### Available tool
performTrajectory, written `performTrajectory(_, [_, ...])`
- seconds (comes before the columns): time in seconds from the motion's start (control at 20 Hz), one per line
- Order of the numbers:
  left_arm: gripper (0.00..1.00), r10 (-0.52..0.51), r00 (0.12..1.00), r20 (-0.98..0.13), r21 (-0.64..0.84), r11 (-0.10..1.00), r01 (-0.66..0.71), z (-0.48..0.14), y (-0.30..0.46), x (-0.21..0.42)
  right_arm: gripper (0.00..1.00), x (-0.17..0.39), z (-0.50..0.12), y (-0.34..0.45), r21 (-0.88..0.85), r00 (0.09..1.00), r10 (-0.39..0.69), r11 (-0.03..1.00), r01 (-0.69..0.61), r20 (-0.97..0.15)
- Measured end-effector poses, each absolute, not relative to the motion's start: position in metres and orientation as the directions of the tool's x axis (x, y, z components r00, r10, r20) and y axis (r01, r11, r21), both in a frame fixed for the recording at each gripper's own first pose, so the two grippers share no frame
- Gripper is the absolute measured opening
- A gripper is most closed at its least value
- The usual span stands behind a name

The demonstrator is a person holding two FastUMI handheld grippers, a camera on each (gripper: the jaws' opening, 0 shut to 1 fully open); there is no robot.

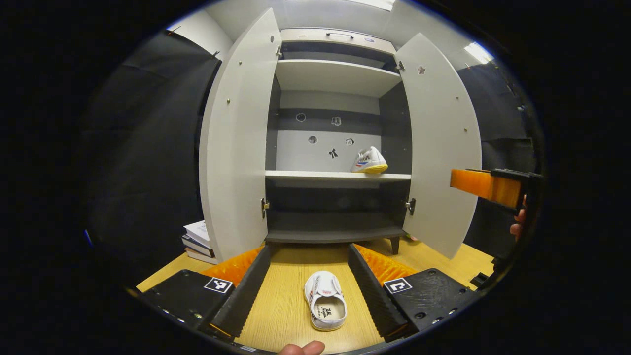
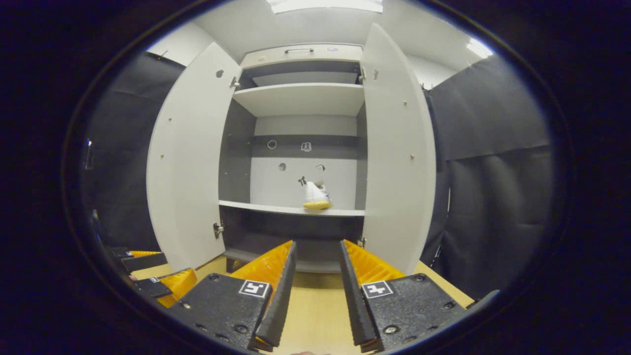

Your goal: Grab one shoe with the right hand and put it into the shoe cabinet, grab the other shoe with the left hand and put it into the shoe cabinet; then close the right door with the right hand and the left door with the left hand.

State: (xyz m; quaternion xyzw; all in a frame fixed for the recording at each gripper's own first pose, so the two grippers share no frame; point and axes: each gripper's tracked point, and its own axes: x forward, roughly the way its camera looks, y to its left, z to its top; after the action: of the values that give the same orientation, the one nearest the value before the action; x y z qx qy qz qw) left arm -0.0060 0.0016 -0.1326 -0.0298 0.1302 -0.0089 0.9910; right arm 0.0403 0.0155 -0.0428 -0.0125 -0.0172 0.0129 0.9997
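Both grippers parted and empty: left gripper (image 1: 309, 288) spread wide on either side of the shoe on the floor (image 1: 325, 301) without touching it, right gripper (image 2: 315, 296) gaping over bare floorboards, aimed at the cabinet mouth. Right gripper also seen from the left gripper view at the far right edge (image 1: 485, 187), held up beside the open right door by a hand.

Largest first: shoe cabinet (image 1: 337, 74), standing on the wooden floor (image 1: 281, 315) with both doors swung fully out, left door (image 1: 234, 148) and right door (image 1: 441, 143), presumably kept open so both shoes can go in before closing. Middle shelf (image 1: 315, 174) carrying one shoe already (image 1: 369, 161), set toward the right end, likely leaving room to its left for the mate. Stack of books (image 1: 198, 240) on the floor just beside the left door, outside its swing.

Remaining shoe lying well short of the cabinet, opening upward, between the left fingers. Judged stage: first shoe stowed, second about to be gripped; doors not yet closed.
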Motion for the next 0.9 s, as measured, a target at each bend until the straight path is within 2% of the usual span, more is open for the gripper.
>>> performTrajectory(0.25, [0.96,-0.040,0.936,-0.350,-0.079,0.997,0.014,-0.174,-0.002,-0.011,0.65,0.015,-0.077,0.006,0.022,1.000,0.017,1.000,-0.017,0.003])
performTrajectory(0.4, [0.96,-0.059,0.906,-0.419,-0.088,0.996,0.024,-0.202,-0.001,-0.012,0.71,0.008,-0.075,-0.007,0.023,0.999,-0.020,1.000,0.019,0.038])
performTrajectory(0.6, [0.96,-0.103,0.819,-0.565,-0.086,0.994,0.066,-0.257,-0.006,-0.019,0.71,0.008,-0.081,-0.010,0.015,1.000,-0.015,1.000,0.015,0.025])
performTrajectory(0.9, [0.96,-0.118,0.725,-0.679,-0.066,0.993,0.100,-0.325,-0.006,-0.011,0.71,0.007,-0.096,-0.019,0.018,1.000,-0.010,1.000,0.011,-0.028])
